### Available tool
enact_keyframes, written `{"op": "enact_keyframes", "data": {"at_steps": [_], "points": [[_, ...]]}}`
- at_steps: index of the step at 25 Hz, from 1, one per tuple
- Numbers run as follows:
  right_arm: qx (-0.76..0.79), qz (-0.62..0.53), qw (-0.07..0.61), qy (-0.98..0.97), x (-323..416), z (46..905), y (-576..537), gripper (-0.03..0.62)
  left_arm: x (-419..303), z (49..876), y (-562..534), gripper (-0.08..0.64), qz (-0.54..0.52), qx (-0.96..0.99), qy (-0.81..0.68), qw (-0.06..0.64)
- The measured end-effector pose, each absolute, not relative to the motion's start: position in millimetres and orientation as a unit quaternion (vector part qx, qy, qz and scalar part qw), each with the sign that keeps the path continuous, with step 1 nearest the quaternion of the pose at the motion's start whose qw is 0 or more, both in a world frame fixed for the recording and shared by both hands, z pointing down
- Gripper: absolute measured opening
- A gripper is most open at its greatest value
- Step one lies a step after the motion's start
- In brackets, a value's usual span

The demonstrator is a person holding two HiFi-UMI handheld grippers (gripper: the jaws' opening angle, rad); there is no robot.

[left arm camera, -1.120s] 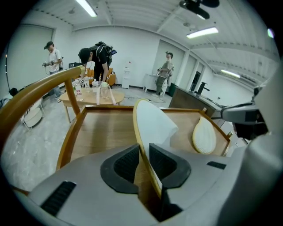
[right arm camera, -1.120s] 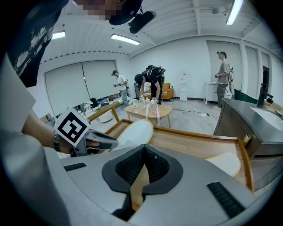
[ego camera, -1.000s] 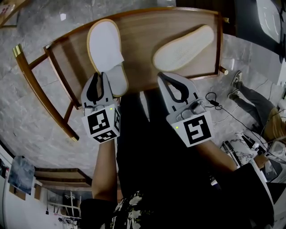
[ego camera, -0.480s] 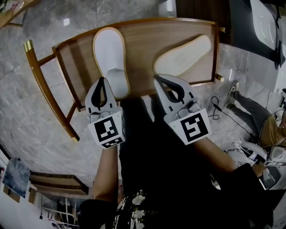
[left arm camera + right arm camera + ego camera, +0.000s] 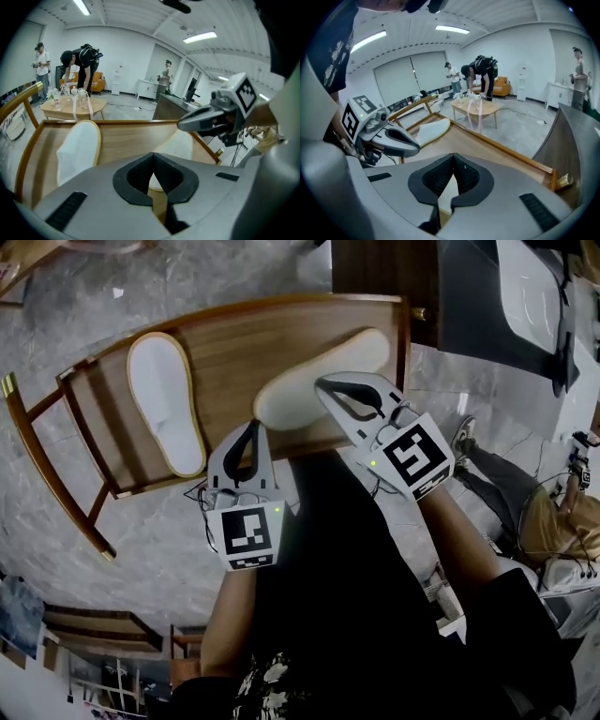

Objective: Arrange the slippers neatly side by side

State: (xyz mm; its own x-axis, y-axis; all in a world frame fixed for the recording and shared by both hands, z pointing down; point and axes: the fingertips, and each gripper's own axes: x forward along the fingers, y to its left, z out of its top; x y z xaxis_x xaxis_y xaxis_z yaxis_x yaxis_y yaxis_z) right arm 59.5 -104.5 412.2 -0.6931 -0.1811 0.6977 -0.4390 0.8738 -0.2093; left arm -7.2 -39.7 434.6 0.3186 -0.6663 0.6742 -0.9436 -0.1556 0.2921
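Light, floppy sole-up slipper (image 5: 291,392) suits a rim pinch; jaws of left gripper (image 5: 253,425), just closed, and right gripper (image 5: 322,382) meet, holding nothing.

Left gripper (image 5: 252,426) jaws just closed, empty

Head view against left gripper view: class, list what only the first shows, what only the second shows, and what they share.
Only the head view: the wearer's forearm and black trousers.
Only the left gripper view: people by a round table, and ceiling lights.
Both: the wooden table, the upright slipper, the sole-up slipper and the right gripper.
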Motion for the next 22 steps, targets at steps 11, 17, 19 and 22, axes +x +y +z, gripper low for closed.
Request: {"op": "enact_keyframes", "data": {"at_steps": [11,17,19,22], "points": [[-0.112,0.075,0.451,-0.882,62,455,-109,0.092,94,469,-41,0.095,0.2,0.713,-0.516,0.431],[-0.22,0.035,0.505,-0.834,48,479,-105,0.127,100,490,-26,0.096,0.226,0.701,-0.487,0.469],[-0.243,0.046,0.521,-0.817,50,484,-102,0.129,98,494,-24,0.089,0.227,0.698,-0.486,0.475],[-0.269,0.055,0.54,-0.796,55,486,-96,0.127,97,495,-25,0.071,0.22,0.694,-0.493,0.477]]}}
